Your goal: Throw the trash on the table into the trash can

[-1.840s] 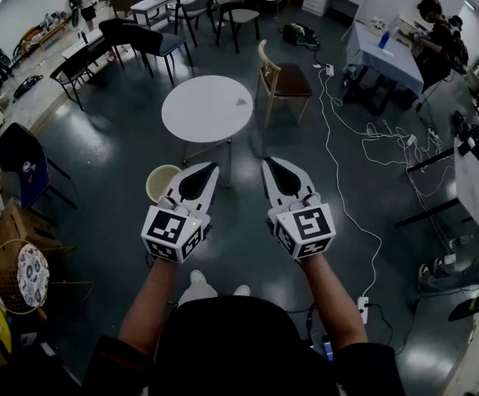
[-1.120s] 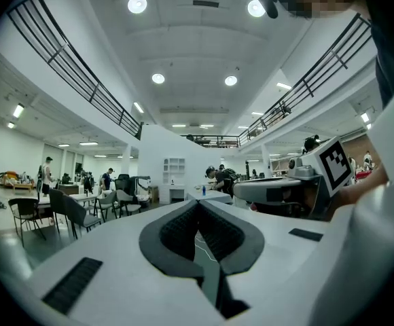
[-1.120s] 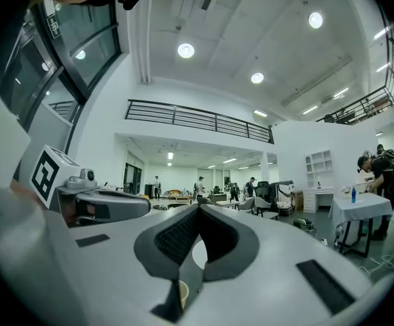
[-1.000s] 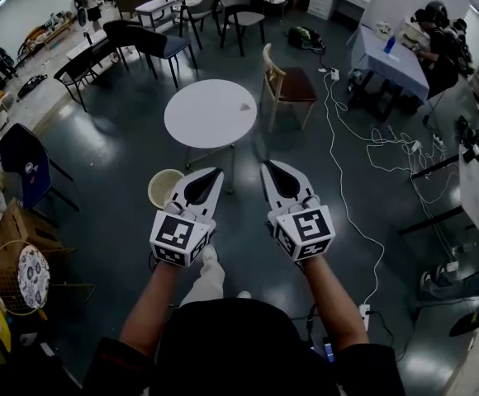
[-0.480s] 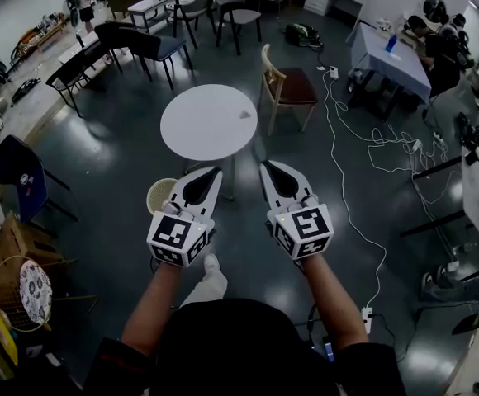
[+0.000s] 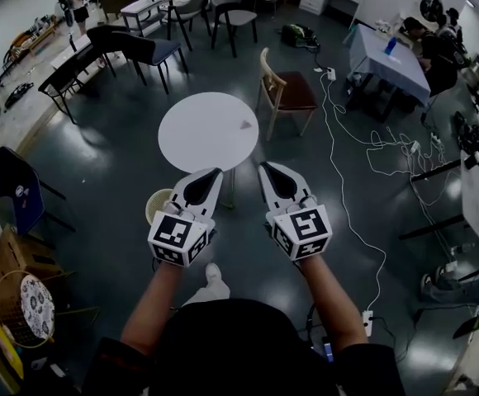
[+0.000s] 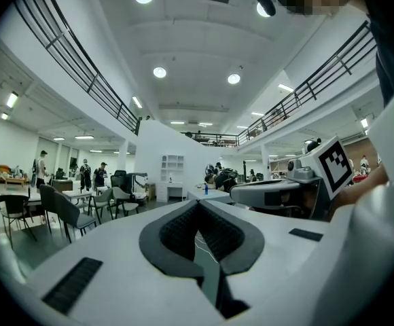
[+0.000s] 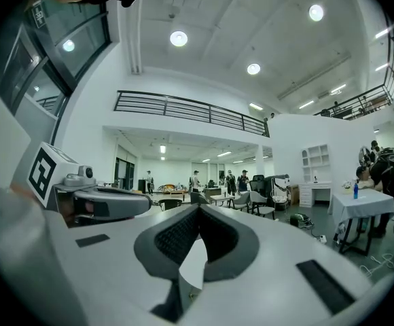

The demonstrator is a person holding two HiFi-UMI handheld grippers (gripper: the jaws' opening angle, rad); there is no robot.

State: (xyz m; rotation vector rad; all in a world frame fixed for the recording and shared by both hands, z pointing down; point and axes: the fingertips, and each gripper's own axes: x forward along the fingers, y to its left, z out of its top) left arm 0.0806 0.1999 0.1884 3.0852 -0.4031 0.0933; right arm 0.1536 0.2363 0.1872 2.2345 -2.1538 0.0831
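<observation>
A round white table [image 6: 206, 132] stands ahead of me on the dark floor. One small grey scrap of trash [image 6: 244, 124] lies near its right edge. A pale woven trash can [image 6: 157, 203] sits on the floor at the table's near left, partly hidden behind my left gripper [image 6: 215, 172]. The left gripper and my right gripper [image 6: 263, 167] are held side by side, level, short of the table. Each has its jaw tips together with nothing between them. The left gripper [image 7: 198, 202] and right gripper [image 8: 198, 208] views show only the distant room beyond the tips.
A wooden chair [image 6: 284, 87] stands just right of the table. White cables [image 6: 344, 147] trail over the floor at right. Black chairs [image 6: 132, 46] and desks line the back left. A cloth-covered table [image 6: 385, 54] with a seated person stands back right. A wire basket [image 6: 21, 297] sits near left.
The table, the trash can and the chair have slid down the head view toward me as I walk forward. Both grippers keep their pose and stay shut.
</observation>
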